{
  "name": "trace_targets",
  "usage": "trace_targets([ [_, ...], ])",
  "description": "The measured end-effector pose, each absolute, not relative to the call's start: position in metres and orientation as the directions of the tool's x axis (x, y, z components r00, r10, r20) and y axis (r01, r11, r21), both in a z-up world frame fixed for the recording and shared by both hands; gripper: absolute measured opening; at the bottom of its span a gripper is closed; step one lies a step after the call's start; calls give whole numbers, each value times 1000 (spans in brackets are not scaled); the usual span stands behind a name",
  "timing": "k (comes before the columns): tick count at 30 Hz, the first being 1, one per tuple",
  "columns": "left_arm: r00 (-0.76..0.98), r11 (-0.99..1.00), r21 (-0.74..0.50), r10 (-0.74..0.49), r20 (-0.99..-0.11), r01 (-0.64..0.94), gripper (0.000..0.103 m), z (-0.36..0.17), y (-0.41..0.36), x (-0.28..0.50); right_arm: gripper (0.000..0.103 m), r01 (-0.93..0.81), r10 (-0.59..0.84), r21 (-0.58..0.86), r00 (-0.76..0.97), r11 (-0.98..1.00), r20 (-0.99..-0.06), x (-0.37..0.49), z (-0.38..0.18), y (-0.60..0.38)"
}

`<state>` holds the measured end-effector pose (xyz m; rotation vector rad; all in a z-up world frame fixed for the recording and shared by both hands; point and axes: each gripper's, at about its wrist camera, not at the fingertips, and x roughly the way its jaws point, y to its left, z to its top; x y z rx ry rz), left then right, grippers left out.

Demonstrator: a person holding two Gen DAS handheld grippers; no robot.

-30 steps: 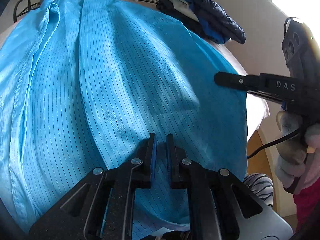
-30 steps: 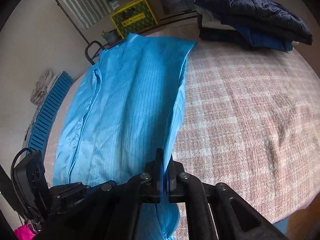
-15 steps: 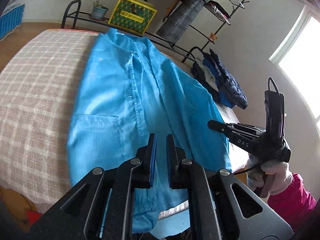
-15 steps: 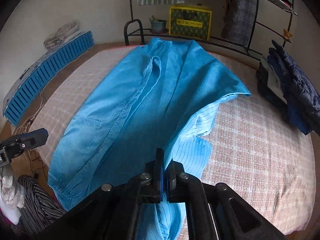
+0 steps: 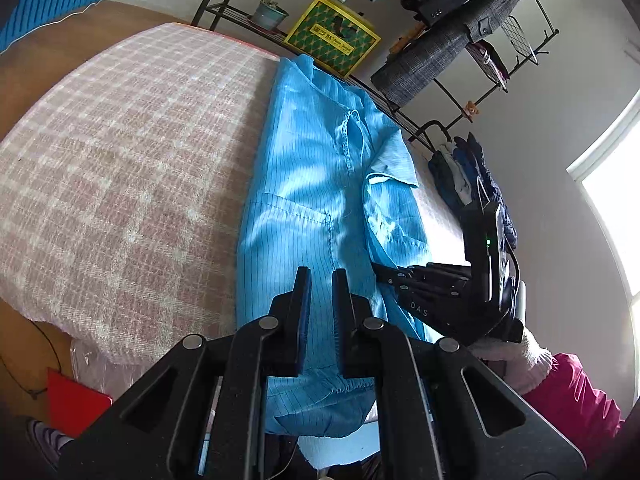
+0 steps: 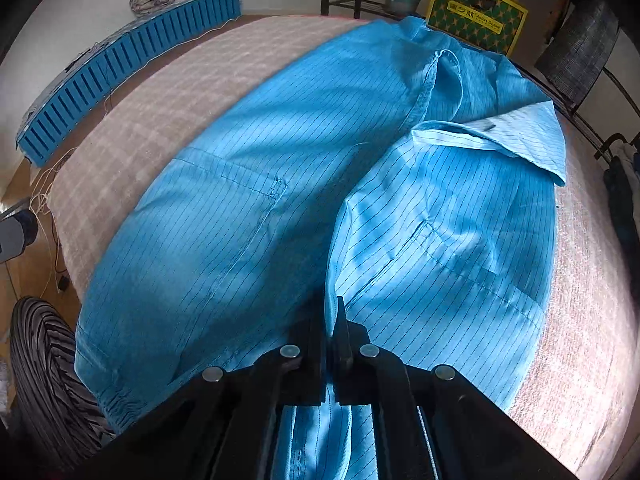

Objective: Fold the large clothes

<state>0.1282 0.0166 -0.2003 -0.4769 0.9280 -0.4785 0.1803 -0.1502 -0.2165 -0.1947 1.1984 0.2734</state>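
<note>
Your bright blue pinstriped work garment [image 6: 256, 208] lies lengthwise on the pink-and-white checked bed cover [image 5: 120, 168], its right panel folded inward. Your right gripper [image 6: 330, 320] is clamped on that panel's edge. Your left gripper [image 5: 318, 292] stands nearly closed, 2 fingers slightly apart; whether cloth is pinched, I cannot tell.

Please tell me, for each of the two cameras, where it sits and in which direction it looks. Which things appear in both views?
Left wrist: sits on the left tool, looks slantwise down the bed along the blue coat; the right tool and a gloved hand show.
Right wrist: sits on the right tool, looks steeply down on the coat; only its own fingers show, shut on cloth.
Shared: coat, bed, yellow box.
</note>
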Motion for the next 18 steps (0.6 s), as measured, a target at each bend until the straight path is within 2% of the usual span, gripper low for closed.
trace_targets([
  [2,500,790,-580,-591,-633,199,7,-202,9,128,9,-311,145,37,334,950,-931,177,-213,-156],
  [3,493,786,-582,-599,-632,208,7,-201,4,128,17,-318,168,57,331,946,-928,174,-209,-159],
  [4,486,782,-584,-605,-630,217,7,-201,-2,127,29,-322,192,80,332,943,-924,170,-205,-163],
  [8,453,771,-572,-631,-629,280,7,-195,-32,123,30,-333,359,244,349,911,-866,149,-175,-192],
  [13,386,755,-533,-655,-650,383,7,-194,-85,122,30,-240,366,286,434,928,-823,153,-151,-248],
  [18,342,748,-514,-655,-674,421,7,-203,-128,132,49,-105,349,347,519,932,-780,187,-148,-303],
])
